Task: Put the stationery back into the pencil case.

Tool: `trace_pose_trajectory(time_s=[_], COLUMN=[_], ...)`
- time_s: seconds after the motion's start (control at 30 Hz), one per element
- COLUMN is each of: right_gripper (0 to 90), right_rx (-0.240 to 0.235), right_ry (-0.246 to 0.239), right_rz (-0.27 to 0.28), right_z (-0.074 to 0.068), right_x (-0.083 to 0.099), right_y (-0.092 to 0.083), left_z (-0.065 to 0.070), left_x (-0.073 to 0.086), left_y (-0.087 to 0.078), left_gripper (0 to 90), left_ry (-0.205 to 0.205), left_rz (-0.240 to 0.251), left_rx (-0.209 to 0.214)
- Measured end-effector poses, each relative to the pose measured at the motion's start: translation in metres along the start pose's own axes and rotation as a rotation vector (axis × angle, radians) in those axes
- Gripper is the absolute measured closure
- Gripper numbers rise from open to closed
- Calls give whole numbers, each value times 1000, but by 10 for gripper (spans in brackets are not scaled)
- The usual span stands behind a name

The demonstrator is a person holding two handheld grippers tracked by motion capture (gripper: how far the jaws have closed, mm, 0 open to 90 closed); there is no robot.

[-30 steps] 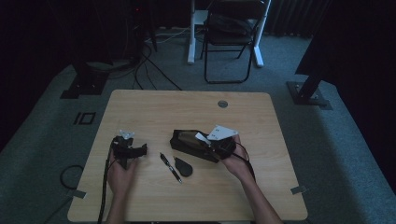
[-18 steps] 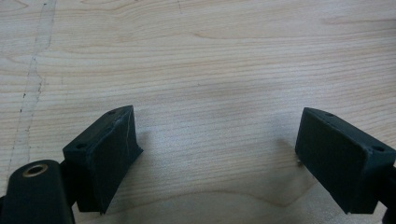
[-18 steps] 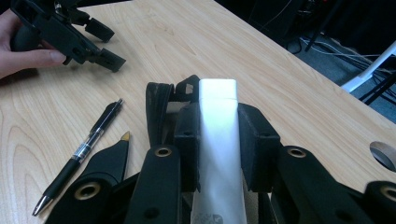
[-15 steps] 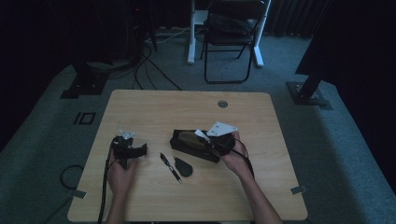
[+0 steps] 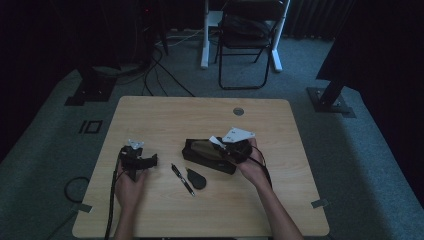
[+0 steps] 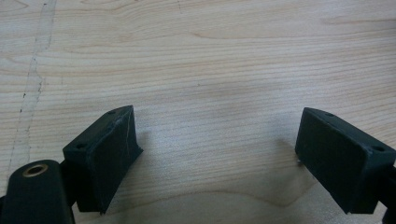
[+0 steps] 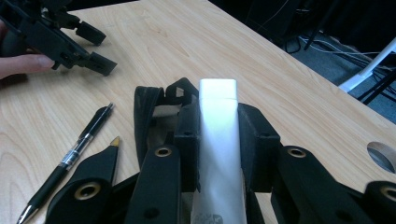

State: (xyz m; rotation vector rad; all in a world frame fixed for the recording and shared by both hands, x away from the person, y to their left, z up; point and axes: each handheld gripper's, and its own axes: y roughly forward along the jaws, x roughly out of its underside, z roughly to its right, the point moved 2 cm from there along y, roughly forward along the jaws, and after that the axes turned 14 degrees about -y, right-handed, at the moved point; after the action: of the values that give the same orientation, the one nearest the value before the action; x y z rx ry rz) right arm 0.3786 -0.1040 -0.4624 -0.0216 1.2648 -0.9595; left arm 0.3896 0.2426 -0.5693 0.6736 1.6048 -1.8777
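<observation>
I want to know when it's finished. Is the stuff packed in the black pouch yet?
Not yet. The open black pencil pouch lies on the wooden table. The right gripper is clamped on a white rectangular eraser-like block above it. The black pen and the black teardrop-shaped piece wait outside. The left gripper sits open, holding nothing.

Dim room, grey carpet floor (image 5: 45, 150). Light wooden table (image 5: 165, 115) at centre; black folding chair (image 5: 247, 37) beyond its far edge. Cables (image 5: 160, 65) trail across the far-left floor, dark curtain (image 5: 380, 55) at right.
</observation>
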Motion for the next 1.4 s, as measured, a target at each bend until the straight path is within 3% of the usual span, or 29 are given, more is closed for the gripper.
trace_pose_trajectory(time_s=[0.8,1.4], right_gripper=[713,712], right_rx=[-33,-64], right_ry=[0,-15], right_rz=[-24,-61], right_z=[7,1], right_x=[4,10], right_y=[22,32], left_z=[0,0], left_x=[0,0], left_y=[0,0], left_gripper=[131,131], left_ry=[3,0], left_rz=[-2,0], left_rx=[-1,0])
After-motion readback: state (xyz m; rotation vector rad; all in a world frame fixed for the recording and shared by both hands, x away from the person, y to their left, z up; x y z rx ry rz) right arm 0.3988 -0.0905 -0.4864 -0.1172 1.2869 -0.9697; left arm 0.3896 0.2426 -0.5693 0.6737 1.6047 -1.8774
